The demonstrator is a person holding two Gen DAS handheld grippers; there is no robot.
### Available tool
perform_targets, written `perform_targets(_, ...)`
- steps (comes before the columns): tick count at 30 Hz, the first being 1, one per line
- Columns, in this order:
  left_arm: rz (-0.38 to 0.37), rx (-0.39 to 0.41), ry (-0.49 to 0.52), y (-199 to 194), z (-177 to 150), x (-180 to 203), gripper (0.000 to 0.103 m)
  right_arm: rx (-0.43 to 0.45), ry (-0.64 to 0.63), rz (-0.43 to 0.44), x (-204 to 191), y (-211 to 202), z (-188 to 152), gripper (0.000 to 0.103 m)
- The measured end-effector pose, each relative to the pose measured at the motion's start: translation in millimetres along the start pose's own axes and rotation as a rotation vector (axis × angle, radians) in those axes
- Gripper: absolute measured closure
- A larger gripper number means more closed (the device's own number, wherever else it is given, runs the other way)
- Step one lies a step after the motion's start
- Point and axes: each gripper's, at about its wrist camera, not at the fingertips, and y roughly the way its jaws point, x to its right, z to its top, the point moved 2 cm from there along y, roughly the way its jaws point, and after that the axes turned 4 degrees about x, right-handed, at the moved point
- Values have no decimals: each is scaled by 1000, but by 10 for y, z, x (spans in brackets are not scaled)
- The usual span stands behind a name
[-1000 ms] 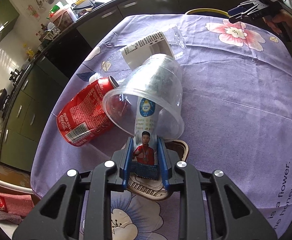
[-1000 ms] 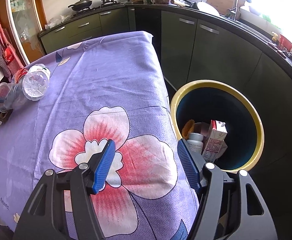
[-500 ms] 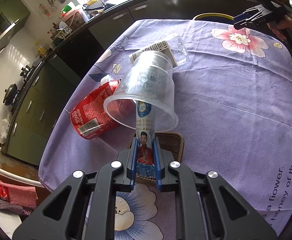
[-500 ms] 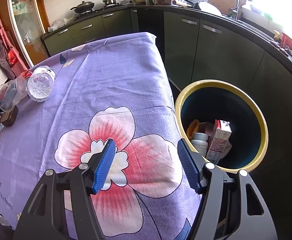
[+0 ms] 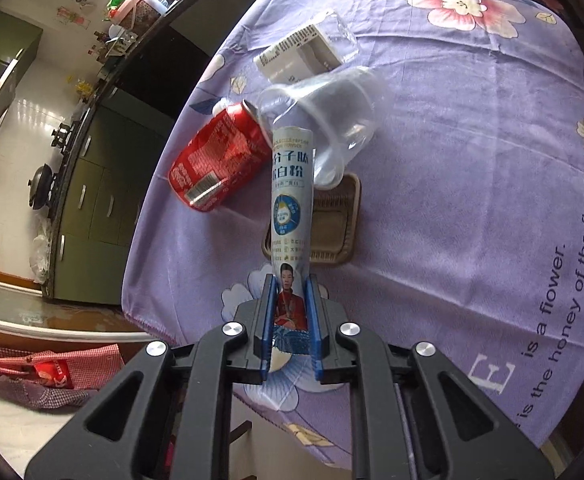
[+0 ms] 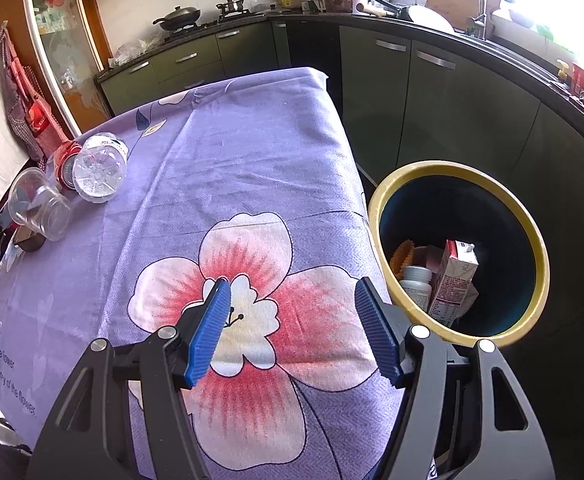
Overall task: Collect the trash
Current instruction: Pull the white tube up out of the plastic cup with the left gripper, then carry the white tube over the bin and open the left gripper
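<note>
The left claw [image 5: 288,312] was clamped on the sachet [image 5: 292,200], its long axis pointing up-frame; the bin [image 6: 458,256] stood lower right beside the empty, spread right claw [image 6: 292,332].

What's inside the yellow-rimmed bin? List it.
In the yellow-rimmed bin sit a red and white carton, a white pill bottle and something orange and ridged. Whatever lies beneath them is covered, and the rest of the floor is too dark to read.

One can [image 5: 218,163], two cups [image 5: 334,114], one bottle [image 6: 99,173], perhaps one tray [image 5: 334,220].
</note>
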Motion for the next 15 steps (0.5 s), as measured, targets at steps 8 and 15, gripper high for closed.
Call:
perform_targets(8, -7, 140, -249, -483, -264, -109, 89, 25, 9, 37, 21, -65, -9, 39)
perform_targets(15, -109, 396, -354, -949, 328, 97, 89, 70, 36, 44, 149, -226, -6, 39)
